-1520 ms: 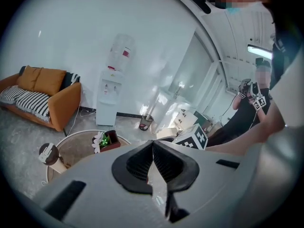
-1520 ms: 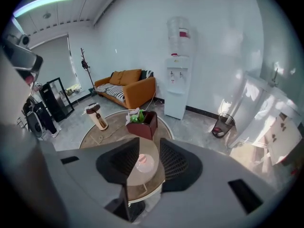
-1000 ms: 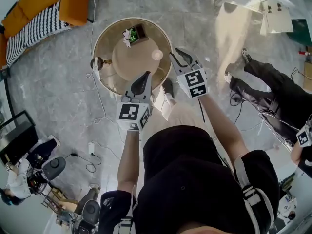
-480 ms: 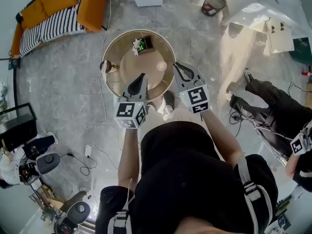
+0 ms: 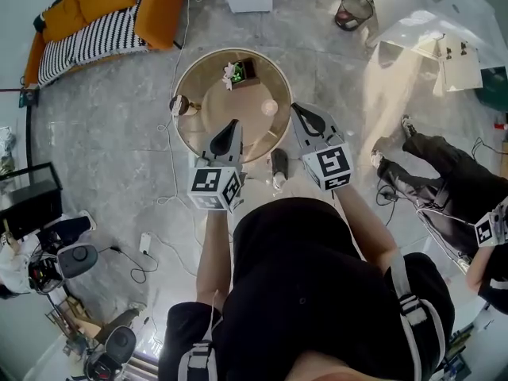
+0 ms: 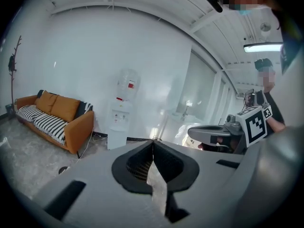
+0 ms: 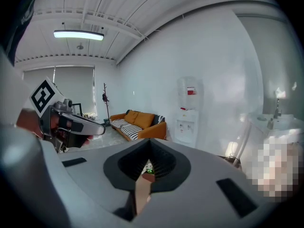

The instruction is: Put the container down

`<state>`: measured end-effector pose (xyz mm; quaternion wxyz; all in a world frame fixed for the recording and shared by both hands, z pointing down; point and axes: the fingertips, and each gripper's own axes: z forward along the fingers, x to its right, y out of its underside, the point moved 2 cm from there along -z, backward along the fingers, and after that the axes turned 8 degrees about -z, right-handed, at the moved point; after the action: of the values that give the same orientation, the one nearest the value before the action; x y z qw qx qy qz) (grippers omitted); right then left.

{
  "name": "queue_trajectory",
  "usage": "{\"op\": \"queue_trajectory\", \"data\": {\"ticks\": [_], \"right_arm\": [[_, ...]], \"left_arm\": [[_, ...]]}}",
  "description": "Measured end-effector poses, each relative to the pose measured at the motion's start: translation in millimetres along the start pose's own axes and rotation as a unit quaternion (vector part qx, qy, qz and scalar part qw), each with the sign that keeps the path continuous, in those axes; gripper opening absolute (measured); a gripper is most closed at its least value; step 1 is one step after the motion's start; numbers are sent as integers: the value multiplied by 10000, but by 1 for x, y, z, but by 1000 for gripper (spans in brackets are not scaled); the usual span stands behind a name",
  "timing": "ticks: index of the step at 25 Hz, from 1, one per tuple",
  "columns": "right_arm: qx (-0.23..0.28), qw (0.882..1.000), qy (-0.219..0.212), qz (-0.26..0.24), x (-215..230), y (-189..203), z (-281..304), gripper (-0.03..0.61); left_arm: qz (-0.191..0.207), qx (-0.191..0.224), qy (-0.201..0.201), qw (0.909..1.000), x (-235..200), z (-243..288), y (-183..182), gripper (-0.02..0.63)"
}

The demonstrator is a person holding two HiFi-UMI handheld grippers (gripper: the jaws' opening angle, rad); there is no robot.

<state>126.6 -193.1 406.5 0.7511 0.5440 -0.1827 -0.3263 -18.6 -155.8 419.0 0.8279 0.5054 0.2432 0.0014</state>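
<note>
The container, a small dark box with a plant of green leaves and pale flowers in it, is seen standing upright on the far part of the round counter, well apart from both grippers. The left gripper is held over the counter's near edge with its jaws brought together on nothing. The right gripper is held by the near right rim, likewise closed and empty. The container is judged to be set down already. It is expected to be light and stiff in the walls, somewhat top-heavy, and easily tipped, while the plant is soft and easily crushed. Were it to be taken up again, the two opposite walls of the box should be gripped low down, and the plant left untouched.
</note>
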Motion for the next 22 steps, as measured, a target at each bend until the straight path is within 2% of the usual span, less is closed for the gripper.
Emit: {"op": "queue_trajectory", "data": {"ticks": [6,13,22], "right_arm": [[5,9998,-118,-132,-26,-7,-4,3],[87,9994,-146,-292,-72,-27,-20,3],[169,9996,193,-139,-140,-42,-59,3]], "left_arm": [[-49,194,60,9998,-8,-20,-4,20],[-79,381,218,9990,-16,-71,-4,20],[128,463,388,9981,-31,-155,9,20]]}}
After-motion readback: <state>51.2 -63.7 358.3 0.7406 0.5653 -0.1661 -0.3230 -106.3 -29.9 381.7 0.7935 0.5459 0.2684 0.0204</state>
